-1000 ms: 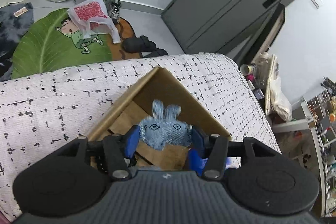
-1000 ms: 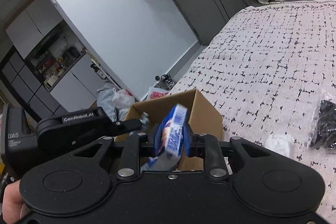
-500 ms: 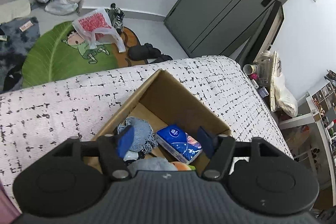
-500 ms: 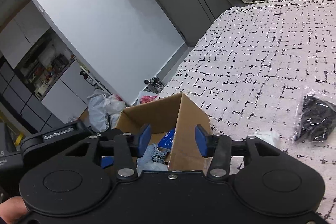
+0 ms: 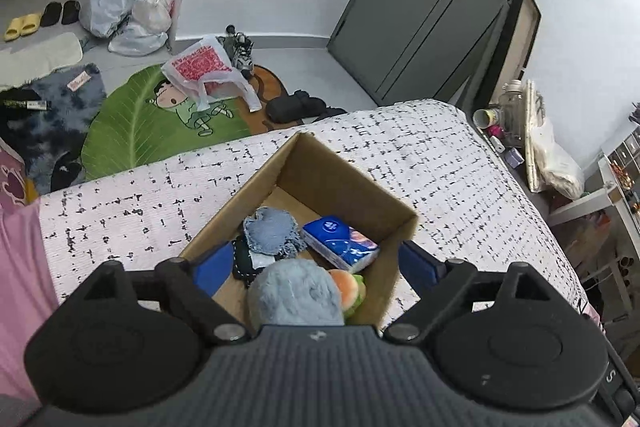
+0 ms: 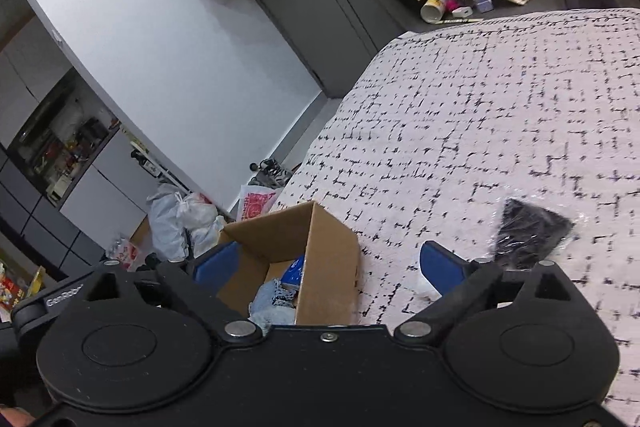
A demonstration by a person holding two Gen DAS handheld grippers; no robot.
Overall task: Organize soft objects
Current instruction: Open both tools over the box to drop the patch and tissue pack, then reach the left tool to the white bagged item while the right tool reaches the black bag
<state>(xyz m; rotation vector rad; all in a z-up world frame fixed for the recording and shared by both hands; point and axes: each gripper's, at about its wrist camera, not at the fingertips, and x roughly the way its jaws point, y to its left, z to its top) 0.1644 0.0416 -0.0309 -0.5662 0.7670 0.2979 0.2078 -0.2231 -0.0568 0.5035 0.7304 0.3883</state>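
Note:
An open cardboard box (image 5: 348,167) stands on the white black-flecked bedspread (image 5: 128,203). Inside lie a denim rabbit toy (image 5: 272,231), a blue tissue pack (image 5: 340,239), a fluffy grey-blue plush (image 5: 296,291), an orange and green plush (image 5: 352,287) and a dark item. My left gripper (image 5: 316,263) is open and empty above the box's near end. My right gripper (image 6: 328,263) is open and empty over the box (image 6: 328,247). A black item in clear plastic (image 6: 528,231) and a small white thing (image 6: 426,283) lie on the bedspread (image 6: 500,107) to the right.
Beyond the bed's edge the floor holds a green leaf rug (image 5: 132,127), plastic bags (image 5: 132,3), black slippers (image 5: 296,103) and shoes. A dark grey wardrobe (image 5: 420,7) stands behind. A cluttered side table (image 5: 516,123) is at the right of the bed.
My left gripper let go of the denim rabbit and my right let go of the blue tissue pack. Both now lie in the box. Both grippers opened wide and drew back.

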